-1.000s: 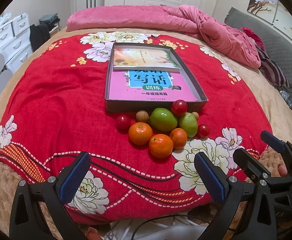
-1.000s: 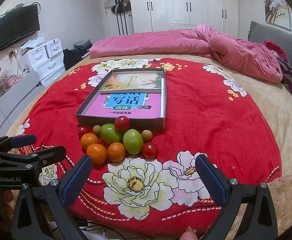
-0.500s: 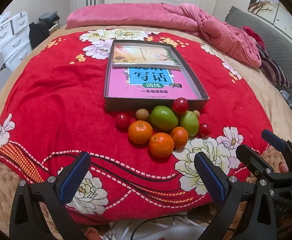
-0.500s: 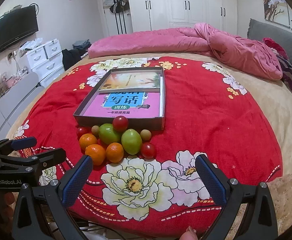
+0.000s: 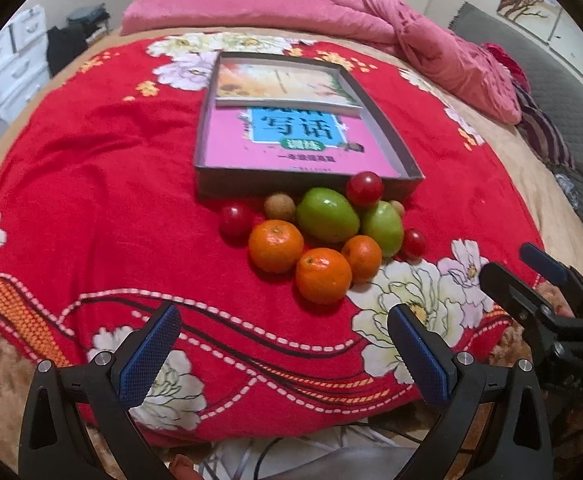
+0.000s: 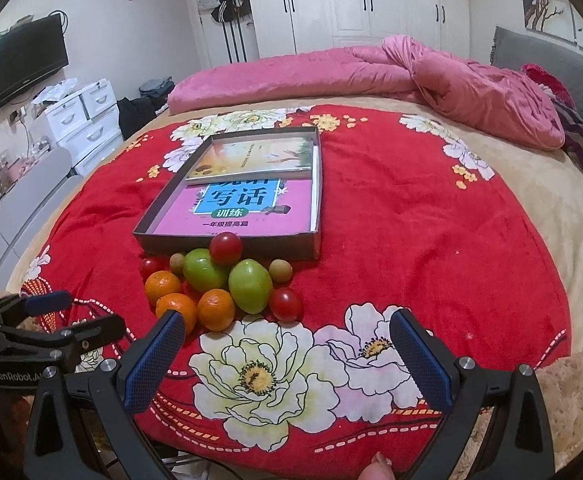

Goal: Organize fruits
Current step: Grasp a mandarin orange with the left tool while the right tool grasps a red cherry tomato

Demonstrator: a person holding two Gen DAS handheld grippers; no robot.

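Note:
A pile of fruit lies on the red flowered blanket (image 5: 91,200) just in front of a grey shallow box (image 5: 207,188): three oranges (image 5: 322,275), two green fruits (image 5: 326,214), red cherry tomatoes (image 5: 364,188) and small brown fruits (image 5: 278,207). The pile also shows in the right wrist view (image 6: 211,276) before the box (image 6: 275,246). My left gripper (image 5: 283,354) is open and empty, short of the oranges. My right gripper (image 6: 287,360) is open and empty, just short of the pile.
The box holds a pink book (image 5: 291,148) and a second book (image 5: 283,84) on top at the back. A pink duvet (image 6: 371,76) lies at the bed's far side. White drawers (image 6: 83,120) and a TV (image 6: 15,64) stand left.
Both grippers have moved forward toward the fruit pile, which looks larger and nearer now. Both stay open. The fruit has not moved.

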